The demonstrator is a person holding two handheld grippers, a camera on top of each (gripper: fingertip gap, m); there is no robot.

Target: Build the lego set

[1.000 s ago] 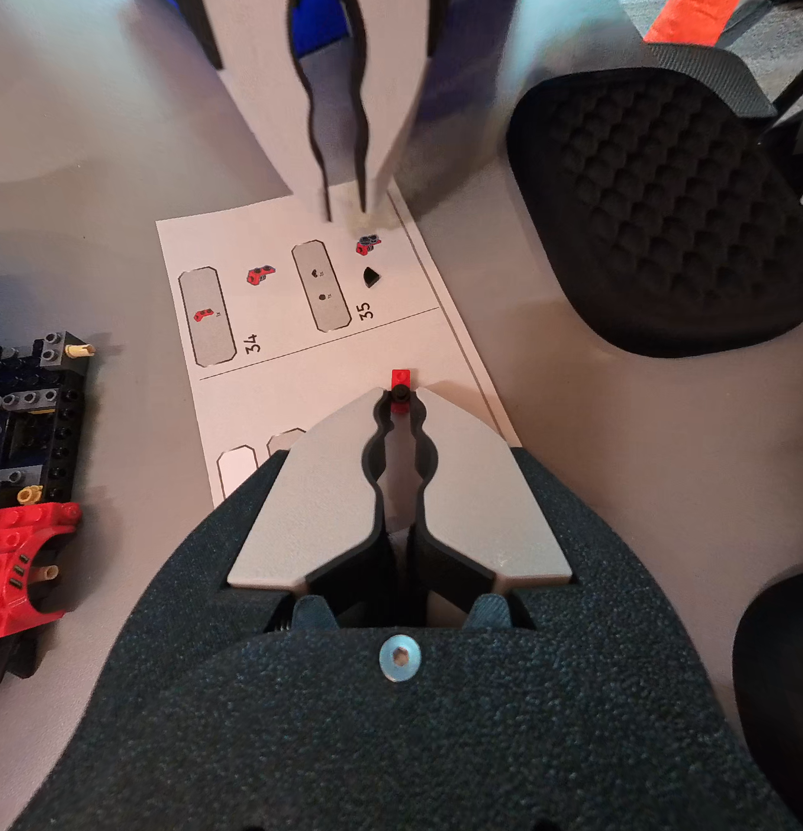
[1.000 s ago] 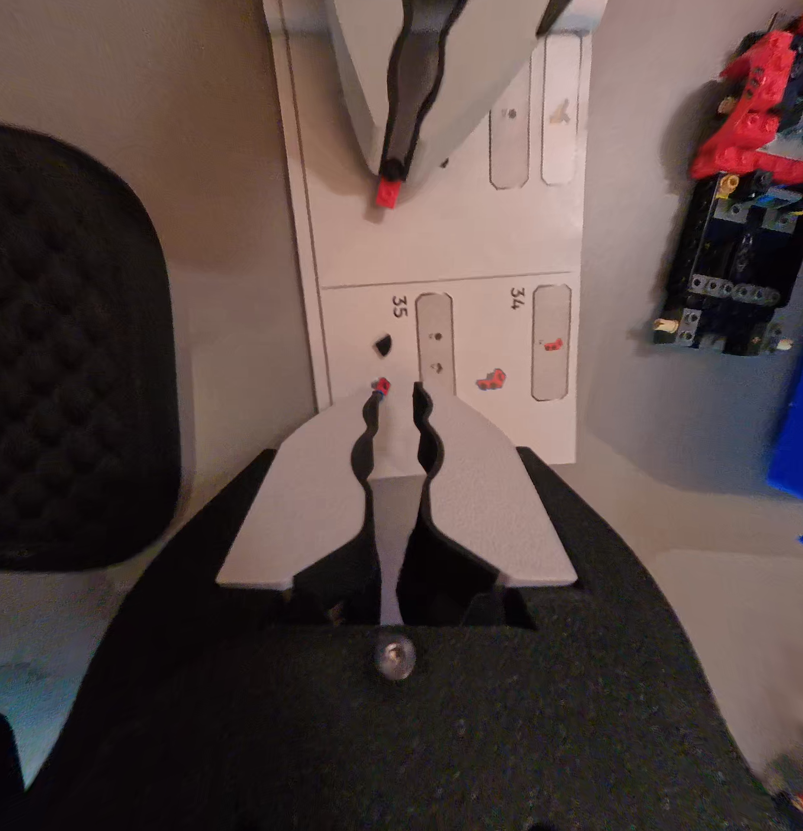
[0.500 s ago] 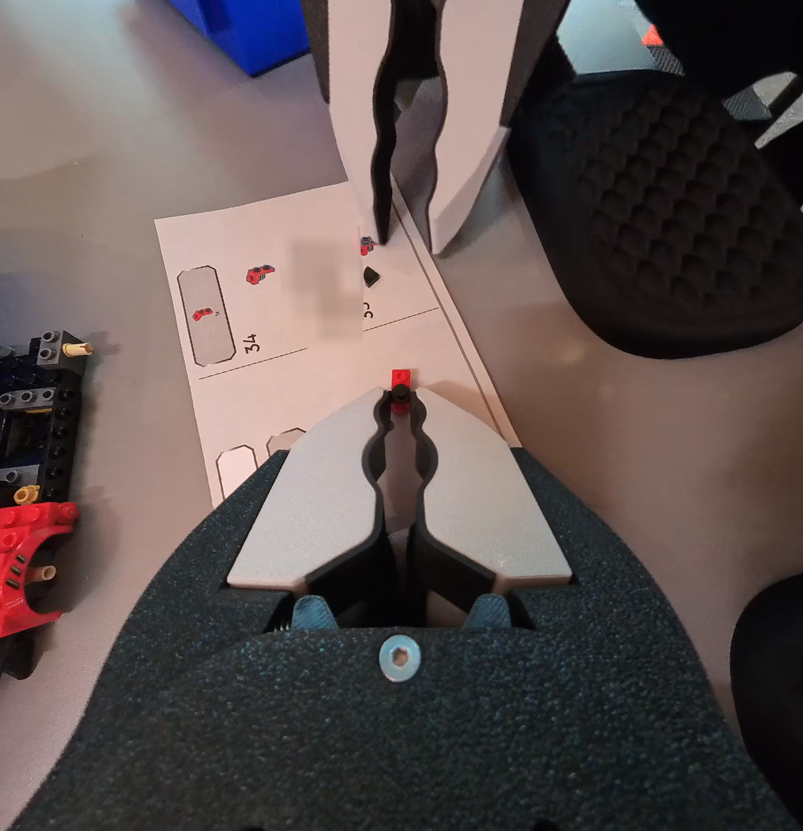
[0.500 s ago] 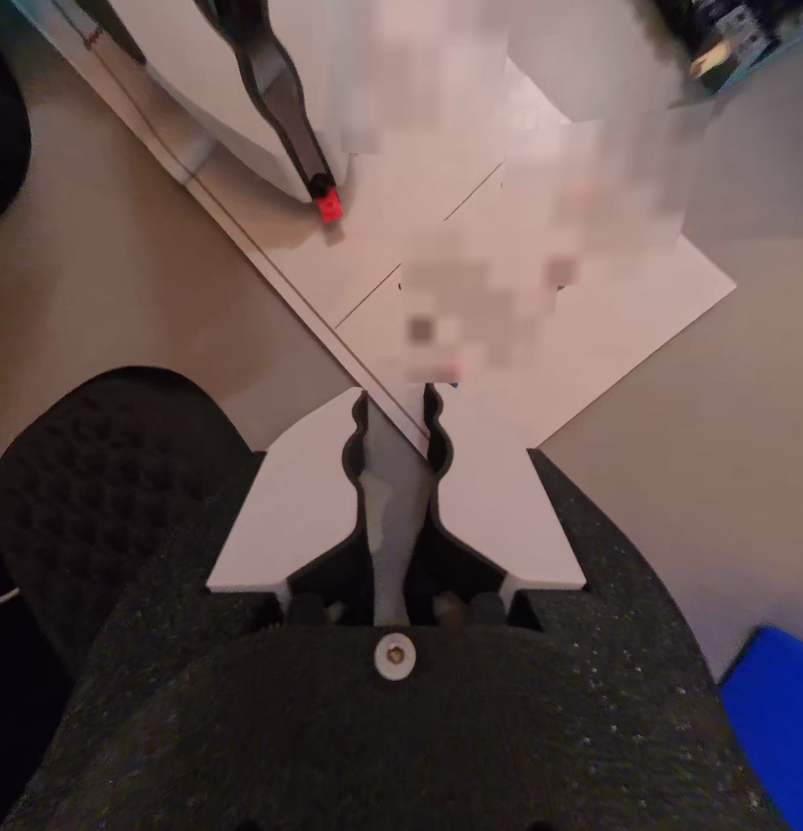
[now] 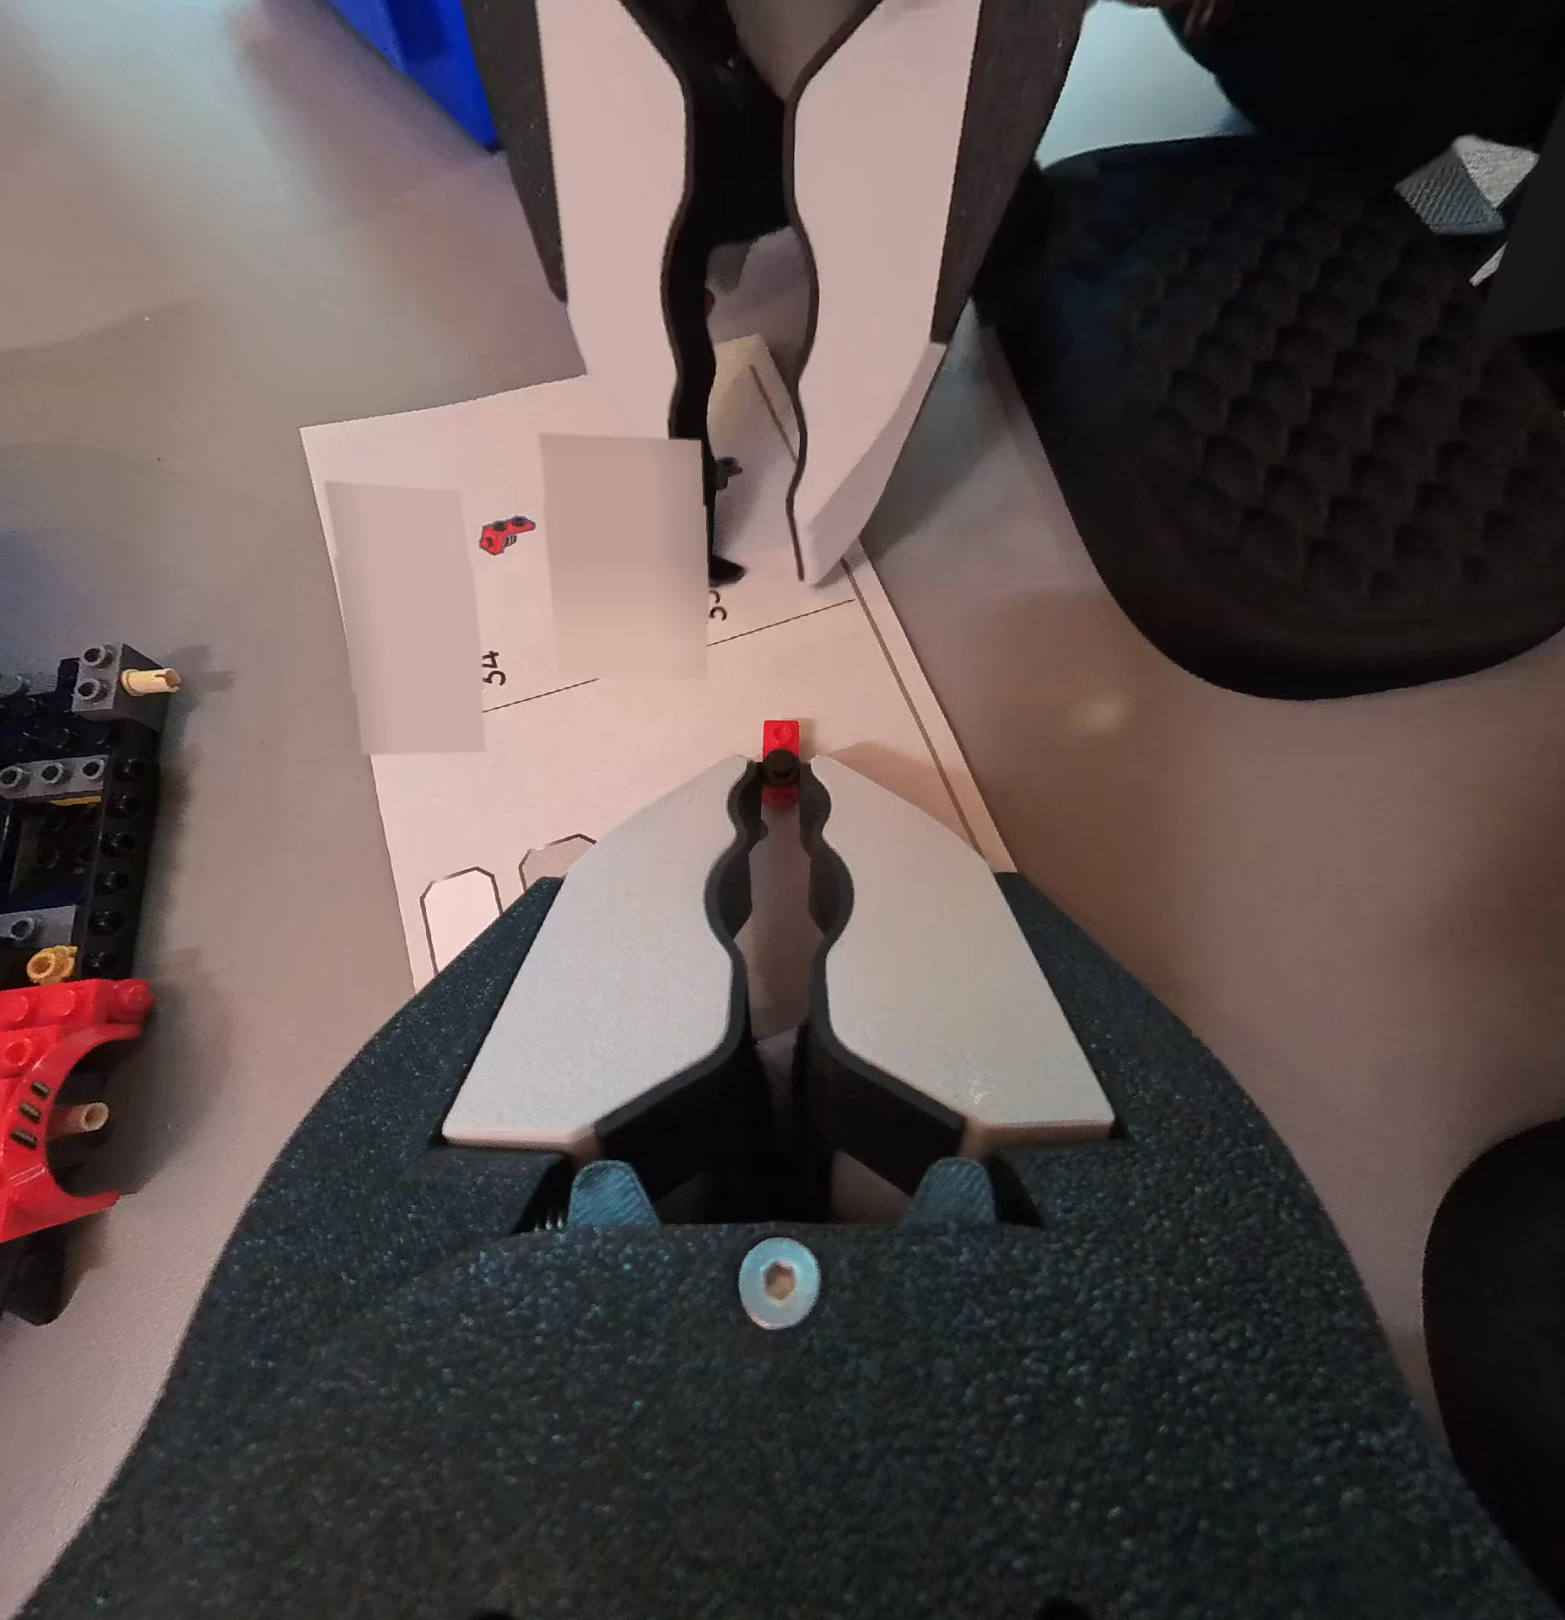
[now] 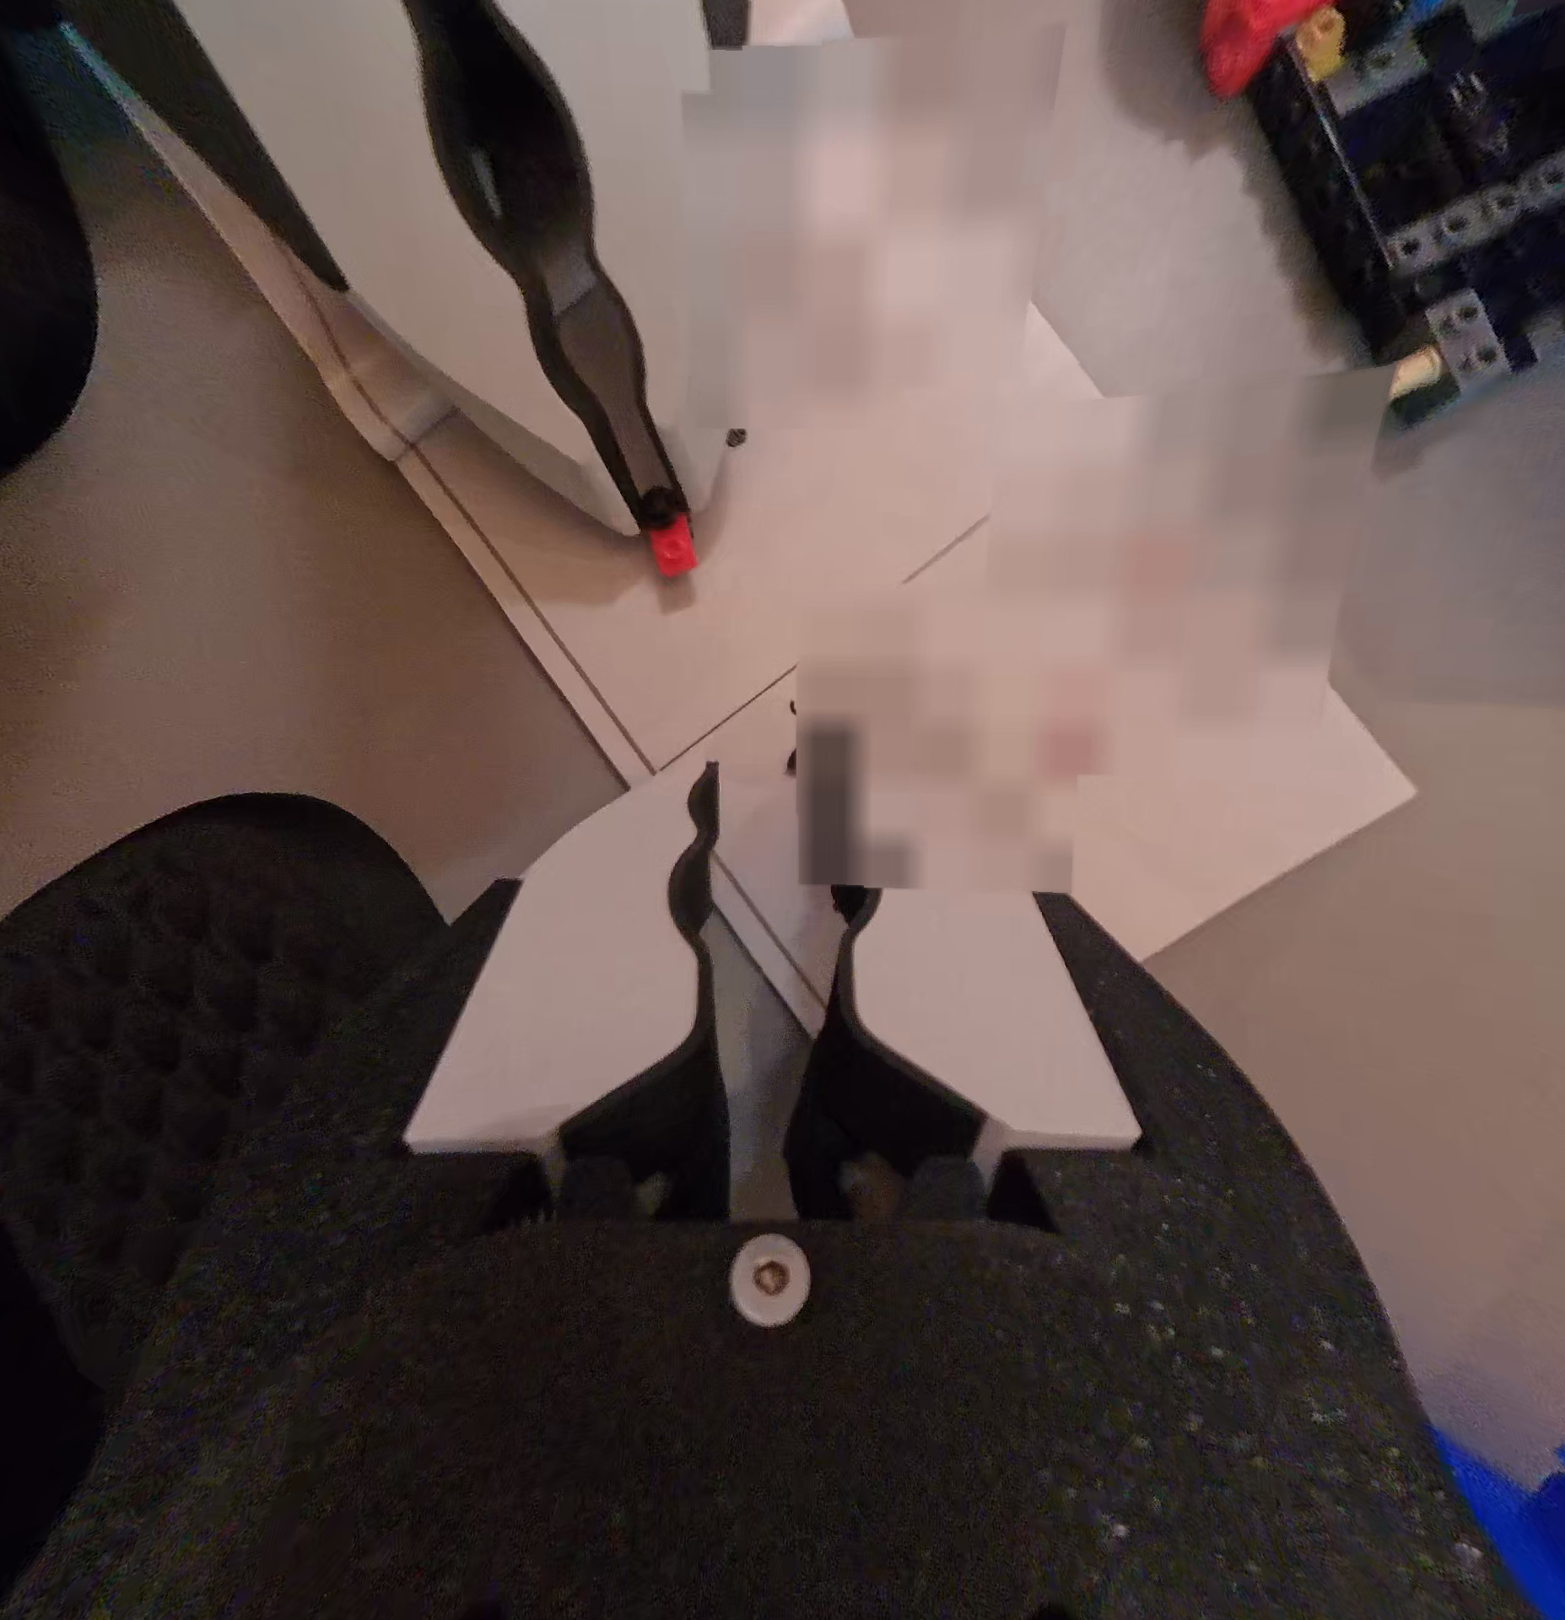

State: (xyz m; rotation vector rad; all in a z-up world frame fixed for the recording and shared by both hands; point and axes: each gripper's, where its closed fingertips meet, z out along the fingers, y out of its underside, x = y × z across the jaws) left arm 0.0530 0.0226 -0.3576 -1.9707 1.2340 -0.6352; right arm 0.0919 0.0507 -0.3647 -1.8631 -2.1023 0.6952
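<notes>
Two grippers worked over a pale grey table on which a white instruction sheet lay flat, one long edge running beside a black dimpled chair seat. A blue bin stood at the far side, and a partly built model of black and red bricks sat on the table well to the left of the sheet.

The left gripper had its fingers pressed together on a small red lego piece, pinching a black stud on it. The piece's long axis ran along the fingers, its free red end jutting forward past the tips, low over the sheet; whether it touched the paper I could not tell.

The right gripper stood with fingers apart and nothing between them, tips down at the sheet's edge, near a small black piece lying on the paper.
</notes>
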